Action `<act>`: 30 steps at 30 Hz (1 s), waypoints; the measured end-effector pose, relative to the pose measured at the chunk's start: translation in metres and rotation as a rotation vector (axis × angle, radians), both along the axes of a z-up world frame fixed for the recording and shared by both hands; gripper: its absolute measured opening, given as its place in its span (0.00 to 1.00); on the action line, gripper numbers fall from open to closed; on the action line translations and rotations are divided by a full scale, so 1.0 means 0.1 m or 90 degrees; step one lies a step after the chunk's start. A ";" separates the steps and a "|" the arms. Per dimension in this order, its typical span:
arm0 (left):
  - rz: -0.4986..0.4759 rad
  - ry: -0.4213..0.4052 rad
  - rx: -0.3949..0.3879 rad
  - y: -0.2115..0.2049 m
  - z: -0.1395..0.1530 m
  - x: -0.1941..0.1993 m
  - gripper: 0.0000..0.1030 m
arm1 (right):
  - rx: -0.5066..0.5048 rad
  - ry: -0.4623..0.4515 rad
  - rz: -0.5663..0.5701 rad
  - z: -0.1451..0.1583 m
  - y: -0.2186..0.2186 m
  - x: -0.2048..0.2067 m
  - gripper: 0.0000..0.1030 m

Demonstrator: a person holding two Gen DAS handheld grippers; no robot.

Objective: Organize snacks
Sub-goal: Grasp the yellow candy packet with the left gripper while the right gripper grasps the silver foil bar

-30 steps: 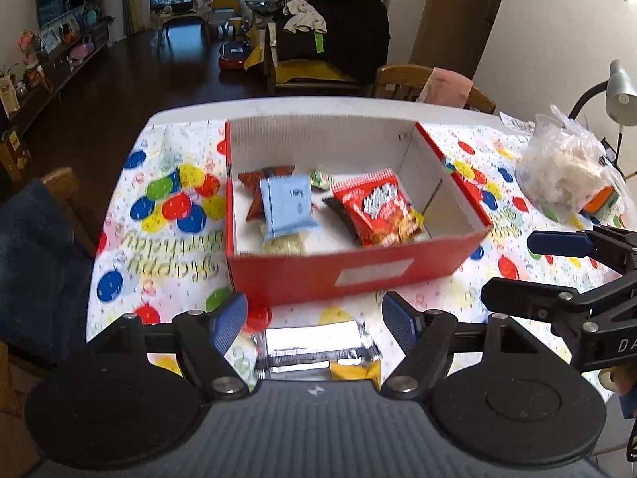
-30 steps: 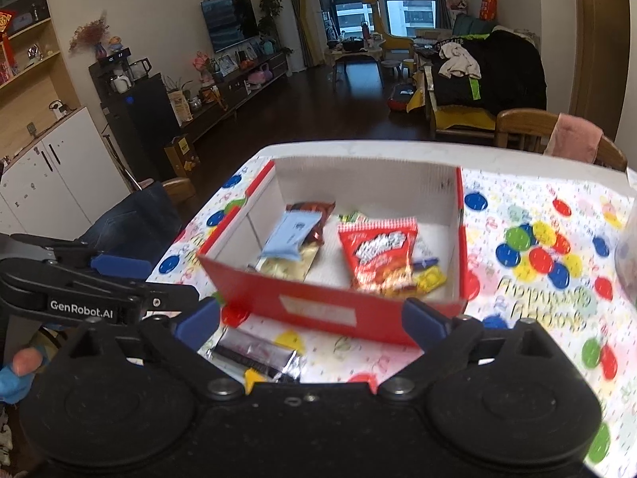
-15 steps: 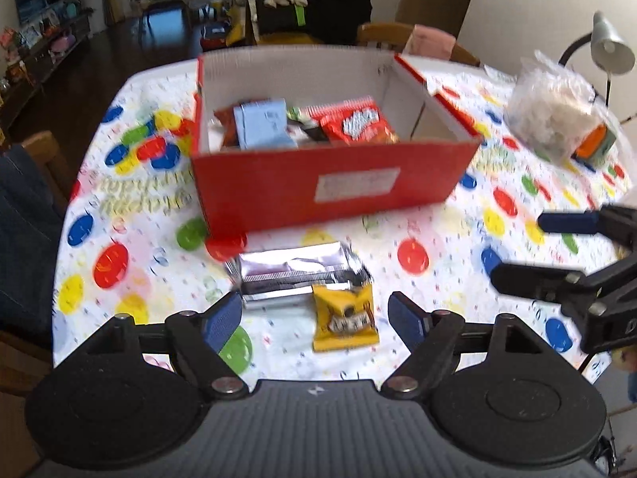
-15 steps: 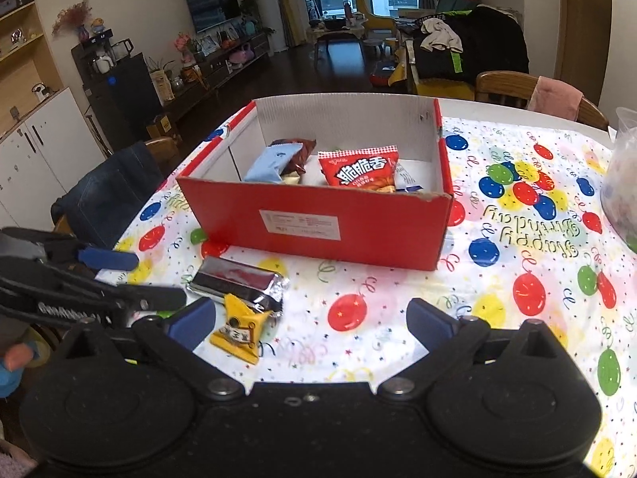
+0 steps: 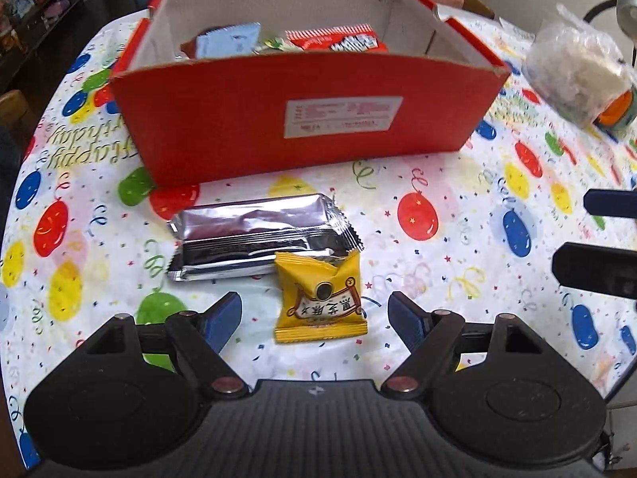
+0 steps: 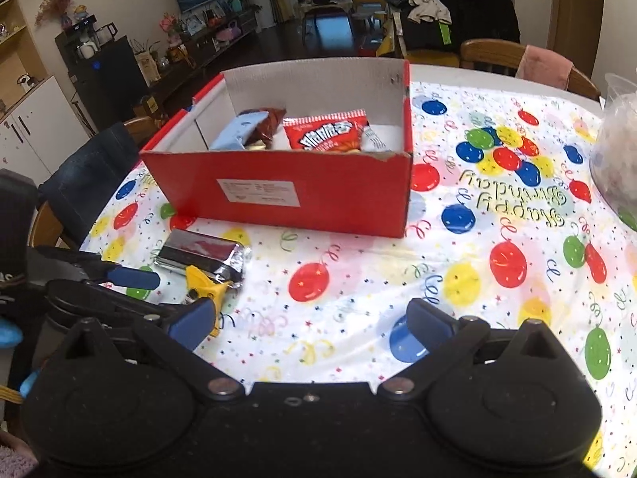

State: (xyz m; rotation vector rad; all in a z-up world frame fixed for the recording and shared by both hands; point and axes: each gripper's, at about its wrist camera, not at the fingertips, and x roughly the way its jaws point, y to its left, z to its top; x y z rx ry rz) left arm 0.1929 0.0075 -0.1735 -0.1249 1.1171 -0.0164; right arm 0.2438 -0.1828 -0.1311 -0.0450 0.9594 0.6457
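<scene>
A small yellow snack packet (image 5: 320,298) lies on the balloon tablecloth, its top edge over a silver foil packet (image 5: 254,235). My left gripper (image 5: 314,320) is open and low over the yellow packet, which sits between the blue pads without touching them. Behind them stands the red cardboard box (image 5: 310,119) holding several snacks, among them a red bag (image 6: 324,135) and a light blue packet (image 6: 235,135). My right gripper (image 6: 308,324) is open over bare cloth, right of the yellow packet (image 6: 203,283) and silver packet (image 6: 199,255). The left gripper's blue fingertips (image 6: 133,277) show at the right wrist view's left edge.
A clear plastic bag (image 5: 577,67) of white items sits at the table's right, with an orange-lidded item (image 5: 615,113) beside it. Wooden chairs (image 6: 497,55) stand at the far side and a draped chair (image 6: 87,175) at the left. The table edge (image 6: 95,235) runs close left of the packets.
Both grippers have sunk toward the table and pulled back from the box. The yellow and silver packets, at first barely seen under the left fingers, now lie in full view between them.
</scene>
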 end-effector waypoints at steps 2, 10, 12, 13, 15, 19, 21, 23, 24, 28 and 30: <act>-0.003 0.008 0.011 -0.05 -0.05 0.04 0.78 | 0.000 0.007 0.000 -0.02 -0.01 0.03 0.99; 0.010 0.025 0.008 -0.10 -0.14 0.12 0.66 | -0.001 0.024 0.015 -0.08 -0.02 0.08 0.98; 0.008 0.023 0.013 -0.11 -0.14 0.12 0.66 | -0.002 0.025 0.019 -0.09 -0.01 0.10 0.98; 0.010 0.021 0.015 -0.11 -0.14 0.12 0.61 | -0.003 0.026 0.021 -0.10 -0.01 0.10 0.97; 0.012 0.018 0.019 -0.11 -0.13 0.12 0.52 | -0.003 0.028 0.025 -0.11 0.01 0.11 0.97; 0.023 0.018 0.002 -0.05 -0.11 0.10 0.45 | -0.004 0.029 0.037 -0.11 0.05 0.12 0.96; 0.031 0.018 -0.006 -0.01 -0.11 0.08 0.44 | -0.006 0.027 0.048 -0.11 0.09 0.12 0.95; 0.042 0.019 -0.013 0.03 -0.10 0.05 0.44 | -0.010 0.024 0.064 -0.11 0.15 0.13 0.94; 0.050 0.020 -0.018 0.06 -0.10 0.03 0.44 | -0.010 0.024 0.064 -0.11 0.15 0.13 0.94; 0.087 0.018 -0.042 0.22 -0.04 -0.09 0.44 | -0.026 -0.003 0.137 -0.10 0.39 0.11 0.93; 0.113 0.020 -0.052 0.32 -0.01 -0.17 0.44 | -0.032 -0.019 0.175 -0.10 0.51 0.12 0.93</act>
